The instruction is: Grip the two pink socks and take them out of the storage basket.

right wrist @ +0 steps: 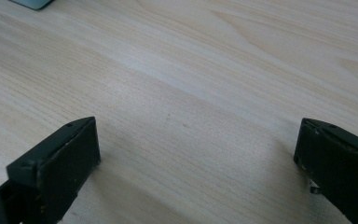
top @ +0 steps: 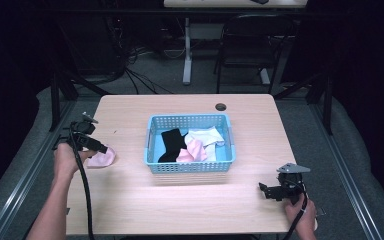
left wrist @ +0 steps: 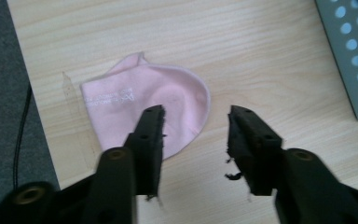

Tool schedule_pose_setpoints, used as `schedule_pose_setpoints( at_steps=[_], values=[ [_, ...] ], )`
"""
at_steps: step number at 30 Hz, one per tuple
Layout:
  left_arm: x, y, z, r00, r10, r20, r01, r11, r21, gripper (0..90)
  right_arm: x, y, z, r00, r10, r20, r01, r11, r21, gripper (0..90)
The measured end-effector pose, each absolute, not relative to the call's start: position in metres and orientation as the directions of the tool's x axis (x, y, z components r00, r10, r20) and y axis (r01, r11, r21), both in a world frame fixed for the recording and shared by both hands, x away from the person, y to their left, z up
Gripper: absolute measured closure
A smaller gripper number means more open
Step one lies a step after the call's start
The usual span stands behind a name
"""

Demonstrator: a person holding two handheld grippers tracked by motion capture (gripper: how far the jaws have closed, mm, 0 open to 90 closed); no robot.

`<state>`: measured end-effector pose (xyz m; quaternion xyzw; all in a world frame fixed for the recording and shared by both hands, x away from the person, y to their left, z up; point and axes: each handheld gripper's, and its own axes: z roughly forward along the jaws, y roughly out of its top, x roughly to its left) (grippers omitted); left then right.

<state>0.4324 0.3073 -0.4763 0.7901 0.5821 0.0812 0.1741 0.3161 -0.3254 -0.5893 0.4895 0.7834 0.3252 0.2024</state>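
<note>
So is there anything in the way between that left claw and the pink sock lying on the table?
Nothing visible. The left claw hangs right over the pink sock with its jaws apart; one jaw is above the sock's edge, the other above bare table. The blue basket sits off to the side, not between them.

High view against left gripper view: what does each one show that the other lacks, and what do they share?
High view alone: the right gripper, the blue basket with the black sock, and a chair behind. Left gripper view alone: faint white lettering on the pink sock and frayed black pads. Shared: that sock on the table, and the open left gripper.
</note>
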Motion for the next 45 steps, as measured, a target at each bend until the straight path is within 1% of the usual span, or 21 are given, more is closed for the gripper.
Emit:
schedule_pose_setpoints(
  at_steps=[4, 10, 12, 14, 17, 19, 21, 22, 23, 24, 25, 26, 29, 30, 31, 33, 34, 37, 40, 41, 45],
  values=[
    [0.429, 0.304, -0.472, 0.324, 0.943, -0.074, 0.883, -0.274, 0.381, 40.9, 0.316, -0.325, -0.589, -0.439, 0.898, 0.002, 0.635, 0.309, 0.708, 0.0],
    [0.421, 0.293, -0.456, 0.35, 0.929, -0.118, 0.859, -0.268, 0.435, 19.1, 0.316, -0.325, -0.589, -0.439, 0.898, 0.001, 0.635, 0.309, 0.708, 0.0],
    [0.42, 0.288, -0.449, 0.37, 0.922, -0.118, 0.846, -0.282, 0.452, 15.0, 0.316, -0.325, -0.589, -0.439, 0.899, 0.001, 0.635, 0.309, 0.708, 0.0],
    [0.419, 0.284, -0.446, 0.378, 0.918, -0.122, 0.84, -0.285, 0.461, 13.2, 0.316, -0.325, -0.589, -0.439, 0.899, 0.001, 0.635, 0.309, 0.708, 0.0],
    [0.42, 0.263, -0.434, 0.431, 0.897, -0.1, 0.819, -0.342, 0.461, 5.7, 0.316, -0.325, -0.589, -0.439, 0.899, 0.001, 0.635, 0.309, 0.708, 0.0],
    [0.421, 0.258, -0.432, 0.437, 0.893, -0.105, 0.814, -0.343, 0.469, 1.9, 0.316, -0.325, -0.589, -0.439, 0.899, 0.001, 0.635, 0.309, 0.708, 0.0],
    [0.422, 0.241, -0.426, 0.473, 0.874, -0.115, 0.797, -0.368, 0.479, 1.1, 0.316, -0.325, -0.589, -0.439, 0.898, 0.002, 0.635, 0.309, 0.708, 0.0],
    [0.422, 0.241, -0.426, 0.473, 0.874, -0.115, 0.797, -0.368, 0.479, 0.4, 0.316, -0.325, -0.589, -0.439, 0.898, 0.002, 0.635, 0.309, 0.708, 0.0],
    [0.424, 0.228, -0.422, 0.499, 0.86, -0.104, 0.782, -0.396, 0.482, 0.3, 0.316, -0.325, -0.589, -0.439, 0.899, 0.001, 0.635, 0.309, 0.708, 0.0],
    [0.424, 0.228, -0.422, 0.499, 0.86, -0.104, 0.782, -0.396, 0.482, 0.3, 0.316, -0.325, -0.589, -0.439, 0.899, 0.001, 0.635, 0.309, 0.708, 0.0],
    [0.425, 0.218, -0.419, 0.518, 0.849, -0.102, 0.771, -0.412, 0.485, 0.2, 0.316, -0.325, -0.589, -0.439, 0.899, 0.001, 0.635, 0.309, 0.708, 0.0],
    [0.425, 0.218, -0.419, 0.518, 0.849, -0.102, 0.771, -0.412, 0.485, 0.2, 0.316, -0.325, -0.589, -0.439, 0.899, 0.001, 0.635, 0.309, 0.708, 0.0],
    [0.431, 0.197, -0.414, 0.551, 0.829, -0.101, 0.752, -0.441, 0.49, 0.2, 0.316, -0.325, -0.589, -0.44, 0.898, 0.002, 0.635, 0.31, 0.708, 0.0],
    [0.431, 0.197, -0.414, 0.551, 0.829, -0.101, 0.752, -0.441, 0.49, 0.2, 0.316, -0.325, -0.589, -0.44, 0.898, 0.002, 0.635, 0.31, 0.708, 0.0],
    [0.434, 0.185, -0.412, 0.573, 0.814, -0.098, 0.74, -0.462, 0.489, 0.2, 0.316, -0.325, -0.589, -0.439, 0.899, 0.001, 0.635, 0.309, 0.708, 0.0],
    [0.435, 0.178, -0.412, 0.581, 0.807, -0.101, 0.735, -0.468, 0.49, 0.2, 0.316, -0.325, -0.589, -0.44, 0.898, 0.002, 0.636, 0.31, 0.707, 0.0],
    [0.437, 0.164, -0.413, 0.597, 0.796, -0.101, 0.725, -0.482, 0.491, 0.2, 0.316, -0.325, -0.589, -0.438, 0.899, 0.001, 0.635, 0.309, 0.708, 0.0],
    [0.44, 0.144, -0.417, 0.62, 0.778, -0.102, 0.715, -0.507, 0.481, 0.2, 0.316, -0.325, -0.589, -0.438, 0.899, 0.002, 0.635, 0.309, 0.708, 0.0],
    [0.442, 0.131, -0.421, 0.632, 0.768, -0.101, 0.709, -0.521, 0.474, 0.2, 0.316, -0.325, -0.589, -0.44, 0.898, 0.002, 0.635, 0.31, 0.707, 0.0],
    [0.445, 0.119, -0.425, 0.644, 0.758, -0.105, 0.706, -0.536, 0.464, 0.2, 0.316, -0.325, -0.589, -0.439, 0.899, 0.001, 0.635, 0.309, 0.708, 0.0],
    [0.449, 0.098, -0.435, 0.663, 0.741, -0.107, 0.7, -0.562, 0.442, 0.2, 0.316, -0.325, -0.589, -0.44, 0.898, 0.002, 0.636, 0.31, 0.707, 0.0]
  ],
)
